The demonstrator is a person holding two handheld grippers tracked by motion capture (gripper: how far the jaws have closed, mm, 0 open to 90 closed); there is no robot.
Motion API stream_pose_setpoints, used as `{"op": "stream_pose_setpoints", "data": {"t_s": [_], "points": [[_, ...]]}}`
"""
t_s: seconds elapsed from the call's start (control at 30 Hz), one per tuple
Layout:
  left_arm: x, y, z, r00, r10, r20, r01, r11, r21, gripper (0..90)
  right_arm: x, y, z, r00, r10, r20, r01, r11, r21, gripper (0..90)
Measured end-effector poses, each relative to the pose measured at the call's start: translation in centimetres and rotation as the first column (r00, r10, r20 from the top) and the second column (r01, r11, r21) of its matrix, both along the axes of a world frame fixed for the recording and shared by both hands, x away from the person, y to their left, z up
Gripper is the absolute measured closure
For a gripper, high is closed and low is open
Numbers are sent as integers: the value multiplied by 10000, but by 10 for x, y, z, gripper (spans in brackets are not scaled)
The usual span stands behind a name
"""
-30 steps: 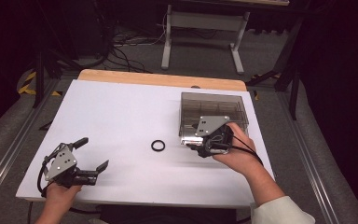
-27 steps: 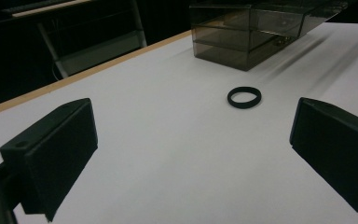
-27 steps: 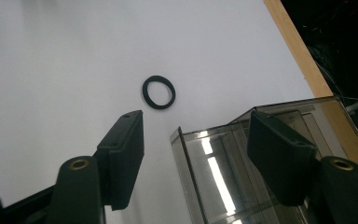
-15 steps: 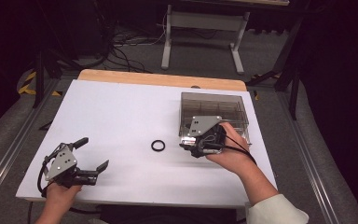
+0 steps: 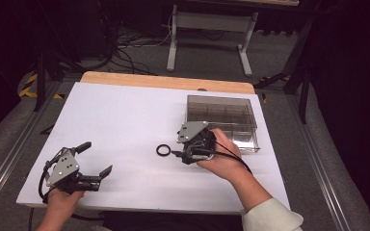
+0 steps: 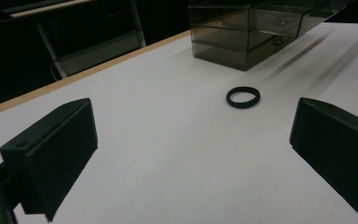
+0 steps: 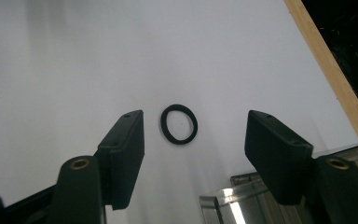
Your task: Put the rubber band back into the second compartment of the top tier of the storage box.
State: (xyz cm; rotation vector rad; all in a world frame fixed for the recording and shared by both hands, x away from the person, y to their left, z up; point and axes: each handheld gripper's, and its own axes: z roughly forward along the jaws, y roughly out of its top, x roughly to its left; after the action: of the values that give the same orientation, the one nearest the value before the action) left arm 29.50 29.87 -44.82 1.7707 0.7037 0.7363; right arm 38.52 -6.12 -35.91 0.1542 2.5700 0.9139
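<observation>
White sheeting covers the surface (image 5: 125,120), with a smoky clear box (image 5: 221,118) toward its far right. Near the middle lies a black ring (image 5: 163,150), flat and untouched. The right gripper (image 5: 179,155) points at it from just beside the box, fingers (image 7: 123,154) parted and empty. The left gripper (image 5: 96,161) rests at the near left corner, fingers (image 6: 56,149) wide apart, holding nothing.
</observation>
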Motion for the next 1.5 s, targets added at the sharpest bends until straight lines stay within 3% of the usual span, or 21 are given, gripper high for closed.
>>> {"op": "stream_pose_setpoints", "data": {"t_s": [0.6, 0.9, 1.0, 1.03, 1.3, 1.5], "points": [[0, 1, 1, 10000, -26, 55, 26, 10000, -13, 16, 9, 35, -26, 9960, -785, -426, 787, 9969, 28, 406], [0, 2, 2, 9997, 66, 217, -69, 9999, 152, 16, 15, 49, -42, 9902, -754, -1179, 768, 9970, 81, 419], [0, 2, 2, 9997, 74, 228, -77, 9999, 134, 16, 16, 53, -46, 9872, -942, -1286, 958, 9954, 63, 427], [-1, 0, 1, 10000, -18, 61, 18, 10000, -58, 16, 16, 54, -48, 9863, -993, -1318, 1004, 9949, 15, 434], [-1, 1, 1, 10000, -29, 73, 30, 10000, -42, 16, 18, 61, -57, 9781, -1598, -1332, 1612, 9869, -3, 469], [-1, 0, 1, 10000, -35, 78, 35, 10000, -57, 16, 17, 65, -62, 9792, -1666, -1153, 1658, 9860, -165, 503]]}}
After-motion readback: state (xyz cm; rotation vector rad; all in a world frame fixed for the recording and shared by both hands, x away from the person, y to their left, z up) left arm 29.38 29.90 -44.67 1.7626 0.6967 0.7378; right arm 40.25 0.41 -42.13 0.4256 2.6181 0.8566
